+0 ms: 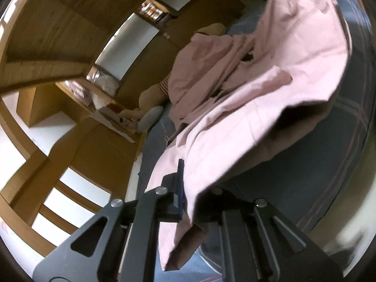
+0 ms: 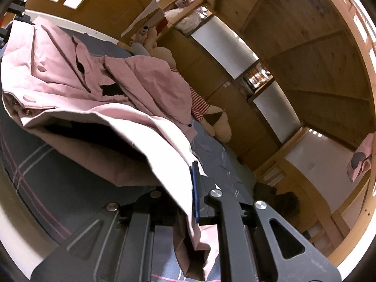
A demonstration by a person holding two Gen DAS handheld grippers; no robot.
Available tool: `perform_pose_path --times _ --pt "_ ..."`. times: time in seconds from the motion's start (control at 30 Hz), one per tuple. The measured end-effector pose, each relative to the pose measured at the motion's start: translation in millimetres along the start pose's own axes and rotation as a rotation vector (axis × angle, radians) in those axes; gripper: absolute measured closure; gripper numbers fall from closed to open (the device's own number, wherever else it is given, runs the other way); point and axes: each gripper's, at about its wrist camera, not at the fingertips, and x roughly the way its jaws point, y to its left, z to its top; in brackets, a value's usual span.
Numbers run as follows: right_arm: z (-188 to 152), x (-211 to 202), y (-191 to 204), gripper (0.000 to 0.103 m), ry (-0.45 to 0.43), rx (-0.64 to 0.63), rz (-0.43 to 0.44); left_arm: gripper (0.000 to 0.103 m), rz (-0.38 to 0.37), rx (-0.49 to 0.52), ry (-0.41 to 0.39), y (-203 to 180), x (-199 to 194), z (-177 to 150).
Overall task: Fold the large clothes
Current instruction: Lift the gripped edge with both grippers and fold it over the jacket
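A large pink garment (image 1: 258, 89) lies spread and rumpled over a bed, with metal snaps along one hem (image 2: 25, 111). In the left wrist view my left gripper (image 1: 190, 188) is shut on an edge of this pink cloth, which drapes over the right finger and hangs down between the jaws. In the right wrist view the pink garment (image 2: 70, 70) rises from the bed toward my right gripper (image 2: 185, 192), which is shut on another edge; a fold hangs below the blue pad (image 2: 194, 188). The lifted edges leave a dark hollow under the cloth.
The bed has a dark grey plaid sheet (image 1: 317, 164) (image 2: 42, 178). A plush toy in a red-striped shirt (image 2: 199, 108) and other soft toys (image 1: 131, 115) lie against the wooden wall cabinets (image 1: 58, 23) (image 2: 317, 58). Black hardware (image 2: 16, 2) shows at the top left.
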Motion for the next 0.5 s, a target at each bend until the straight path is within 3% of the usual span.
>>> perform_pose_path --times 0.2,0.5 --pt "18.9 10.3 -38.0 0.096 0.031 0.172 0.094 0.097 -0.060 -0.178 0.030 44.8 2.3 26.7" --pt "54.3 23.9 -74.1 0.098 -0.019 0.270 0.176 0.097 -0.079 -0.282 0.033 85.2 20.9 54.4"
